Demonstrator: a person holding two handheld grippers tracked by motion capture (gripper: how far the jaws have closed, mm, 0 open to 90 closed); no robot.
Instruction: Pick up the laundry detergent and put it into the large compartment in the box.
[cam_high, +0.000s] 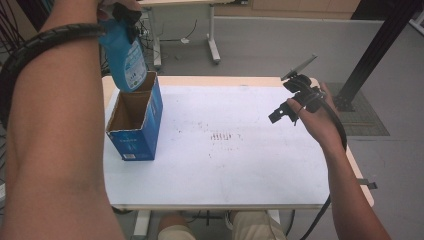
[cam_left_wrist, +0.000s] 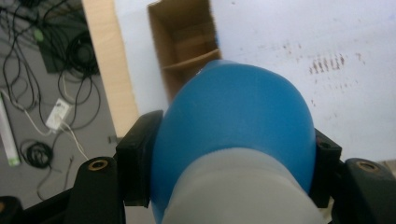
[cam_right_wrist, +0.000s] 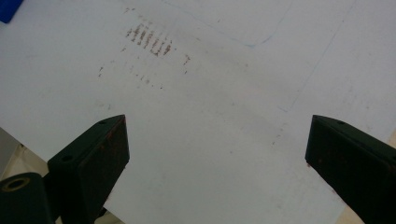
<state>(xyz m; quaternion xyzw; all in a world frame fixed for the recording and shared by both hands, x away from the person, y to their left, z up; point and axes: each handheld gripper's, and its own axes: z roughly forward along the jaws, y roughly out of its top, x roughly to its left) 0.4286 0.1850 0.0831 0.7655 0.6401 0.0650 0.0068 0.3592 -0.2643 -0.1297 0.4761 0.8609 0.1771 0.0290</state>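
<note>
A blue bottle (cam_high: 126, 57) with a white cap end hangs bottom-down over the far end of an open blue cardboard box (cam_high: 135, 117). My left gripper (cam_high: 122, 15) is shut on the bottle near its cap. In the left gripper view the bottle (cam_left_wrist: 238, 121) bulges between the two black jaws, and the box's brown inside (cam_left_wrist: 187, 42) shows beyond it. My right gripper (cam_high: 286, 114) hovers over the table's right side, open with nothing between its jaws. In the right gripper view, its gripper (cam_right_wrist: 217, 140) frames bare white table.
The white table (cam_high: 225, 165) has faint brown scuff marks (cam_high: 220, 136) near its middle. The box stands at the left edge. Cables (cam_left_wrist: 56, 70) lie on the grey floor to the left of the table. A black frame post (cam_high: 380, 45) stands at the far right.
</note>
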